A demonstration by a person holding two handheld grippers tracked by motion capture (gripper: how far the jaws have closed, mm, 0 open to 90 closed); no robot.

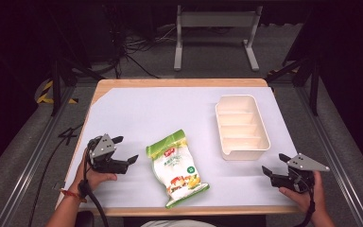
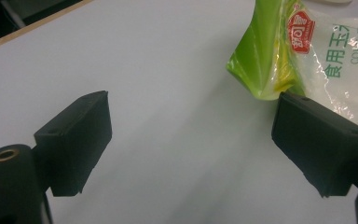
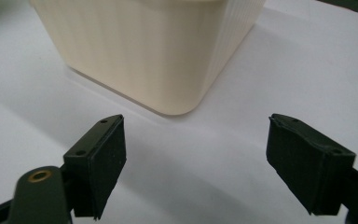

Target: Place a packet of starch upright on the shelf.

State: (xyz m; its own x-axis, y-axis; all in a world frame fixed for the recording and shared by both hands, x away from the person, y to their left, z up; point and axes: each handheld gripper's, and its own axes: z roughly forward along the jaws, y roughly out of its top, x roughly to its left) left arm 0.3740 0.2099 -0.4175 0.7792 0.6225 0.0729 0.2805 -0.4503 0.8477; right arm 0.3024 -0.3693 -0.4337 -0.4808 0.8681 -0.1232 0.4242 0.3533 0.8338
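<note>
Left gripper [image 1: 125, 150]: held in the person's left hand [image 1: 94, 177] near the tabletop's [image 1: 137, 106] left edge. Its fingers [image 2: 77, 140] stand wide apart with bare white surface between them. Nothing is gripped.

Snack bag [image 1: 176, 169]: a green and clear pouch with a red label and printed food pictures, lying flat on the tabletop. It sits just beyond the left gripper's fingertips, on their inner side. In the left gripper view, the bag's green corner [image 2: 261, 60] shows just above the right-hand finger of that view. Whether that finger touches the bag cannot be told from the frames; the high view shows a narrow gap between them.

Right gripper [image 1: 275, 165]: held in the person's right hand [image 1: 307, 196] near the tabletop's front right corner. Its fingers [image 3: 100, 163] are also spread wide, with only white surface between them. Nothing is gripped.

Cream plastic tray [image 1: 242, 126]: a long bin with cross dividers, standing upright on the tabletop. Its near end lies just ahead of the right gripper's fingertips. In the right gripper view, a rounded lower corner of the tray [image 3: 177, 65] sits ahead of the gap between the fingers, clear of both. Its compartments appear empty in the high view.

The snack bag lies between the two sets of fingers, much nearer the left ones, and well apart from the right ones.
</note>
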